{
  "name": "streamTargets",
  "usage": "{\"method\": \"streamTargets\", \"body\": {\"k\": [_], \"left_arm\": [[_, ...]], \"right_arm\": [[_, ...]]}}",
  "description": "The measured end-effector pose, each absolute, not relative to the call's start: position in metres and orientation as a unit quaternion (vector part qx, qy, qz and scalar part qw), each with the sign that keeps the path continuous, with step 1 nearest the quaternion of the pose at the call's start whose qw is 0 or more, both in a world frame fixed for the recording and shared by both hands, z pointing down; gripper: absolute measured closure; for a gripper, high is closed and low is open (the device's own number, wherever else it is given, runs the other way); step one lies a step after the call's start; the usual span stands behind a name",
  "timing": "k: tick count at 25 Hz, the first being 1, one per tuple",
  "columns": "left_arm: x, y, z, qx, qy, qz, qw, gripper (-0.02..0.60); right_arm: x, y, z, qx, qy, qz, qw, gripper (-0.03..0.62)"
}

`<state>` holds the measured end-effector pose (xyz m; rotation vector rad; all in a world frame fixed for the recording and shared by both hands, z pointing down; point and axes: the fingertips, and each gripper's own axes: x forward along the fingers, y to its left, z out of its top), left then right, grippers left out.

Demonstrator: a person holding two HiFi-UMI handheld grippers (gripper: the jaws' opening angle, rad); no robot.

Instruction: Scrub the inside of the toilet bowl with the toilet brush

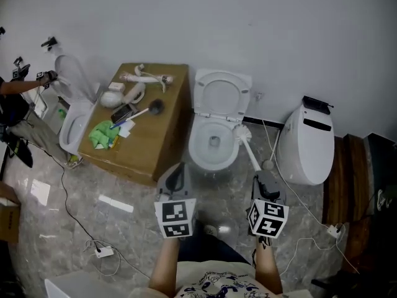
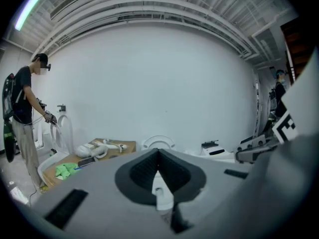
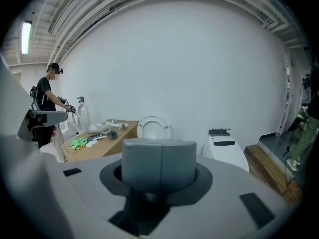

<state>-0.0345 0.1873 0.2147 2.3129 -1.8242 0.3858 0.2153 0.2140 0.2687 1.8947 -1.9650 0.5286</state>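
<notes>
Scanning left to right. Cardboard box [image 1: 155, 140] just beside the toilet, serving as a bench: green cloth [image 1: 99, 135], phone [image 1: 121, 112] and black-headed brush [image 1: 155, 107] on top, out of the work zone.

Left gripper [image 1: 178, 169] low in front of the bowl, jaws pressed together at the tips with nothing between. Reads as the spare hand, clear of the bowl.

Toilet bowl [image 1: 193, 145] with lid [image 1: 222, 95] up against the wall, so inside fully exposed for scrubbing.

Toilet brush [image 1: 242, 132] with white head resting on the bowl's right rim, handle slanting down-right toward the right gripper [image 1: 265, 177]. Jaws there closed flat, seam showing, nothing seen clamped. Handle end just beside the tip; contact unclear.

Probably staged for pickup. Scrubbing not yet under way, judging by the head up at the rim.
</notes>
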Motion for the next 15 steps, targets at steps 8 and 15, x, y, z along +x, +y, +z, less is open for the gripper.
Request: {"method": "streamTargets", "body": {"k": [8, 15], "left_arm": [[-0.023, 0.122, 0.240, 0.785, -0.593, 0.145, 0.103, 0.580], [-0.023, 0.045, 0.271, 0.795, -0.572, 0.162, 0.120, 0.581]], "right_arm": [[0.219, 0.162, 0.293, 0.673, -0.683, 0.208, 0.194, 0.431], [0.205, 0.094, 0.328, 0.667, -0.673, 0.228, 0.224, 0.431]]}}
